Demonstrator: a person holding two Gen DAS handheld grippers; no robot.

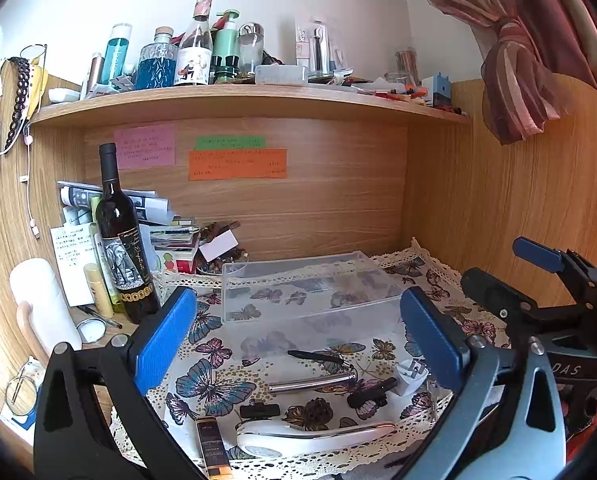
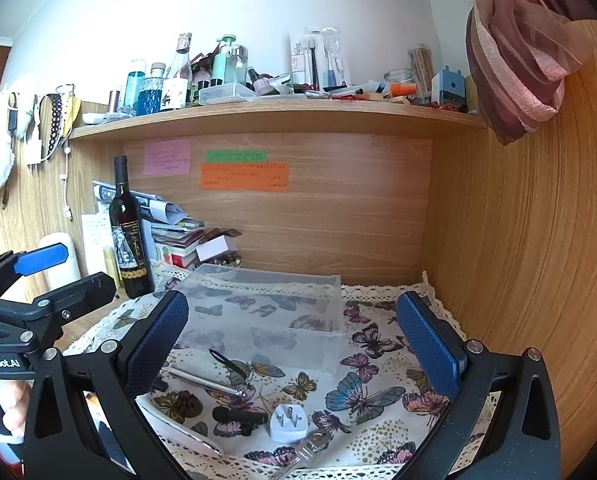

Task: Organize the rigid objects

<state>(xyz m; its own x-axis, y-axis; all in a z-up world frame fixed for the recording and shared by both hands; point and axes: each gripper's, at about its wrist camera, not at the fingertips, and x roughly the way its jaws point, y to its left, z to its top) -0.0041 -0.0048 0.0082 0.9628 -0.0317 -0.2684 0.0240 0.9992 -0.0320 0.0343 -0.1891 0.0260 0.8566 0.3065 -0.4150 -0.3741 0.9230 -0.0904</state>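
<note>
Both grippers hang over the butterfly-print cloth [image 1: 202,364] with their blue pads spread wide and nothing between them.

From the left wrist view, the left gripper [image 1: 298,336] looks down on a scatter at the near edge: a black pen [image 1: 314,356], a silver metal rod [image 1: 310,384], two small black clips [image 1: 372,393], a white handheld device [image 1: 310,434] lying flat, and a dark and gold tube [image 1: 212,450] at the near left. Behind them sits a clear plastic organizer box [image 1: 298,280], empty as far as I can tell through its walls. A wine bottle [image 1: 120,240] stands to the far left.

From the right wrist view, the right gripper [image 2: 292,336] is above a white plug adapter [image 2: 288,422], prongs up, with what may be a metal key [image 2: 310,450] just beside it.

The risks look plain: the rod could roll out of a pinch, the cloth could bunch under a low grab, and the two tools, close together, could knock each other.
</note>
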